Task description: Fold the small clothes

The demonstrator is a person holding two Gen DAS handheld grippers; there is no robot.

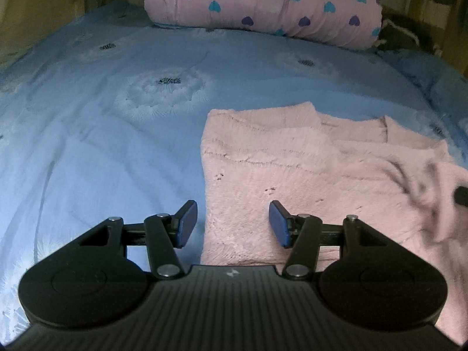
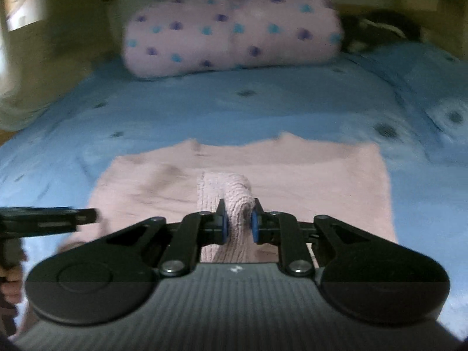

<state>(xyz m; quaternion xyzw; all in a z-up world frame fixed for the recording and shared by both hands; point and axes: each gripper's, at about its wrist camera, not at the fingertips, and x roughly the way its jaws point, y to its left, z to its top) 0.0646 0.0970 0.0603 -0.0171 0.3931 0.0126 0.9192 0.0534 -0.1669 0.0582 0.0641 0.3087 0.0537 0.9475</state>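
A small pink knitted sweater lies on the blue bed cover. My left gripper is open and empty, its jaws straddling the sweater's left edge near the hem. In the right wrist view the sweater lies spread on the cover, blurred. My right gripper is shut on a bunched fold of the pink sweater and holds it above the garment. The right gripper's tip shows at the right edge of the left wrist view. The left gripper shows at the left of the right wrist view.
A rolled pink quilt with blue and purple hearts lies across the head of the bed, also in the right wrist view. A dark object sits beside it at the right. Blue cover stretches between sweater and quilt.
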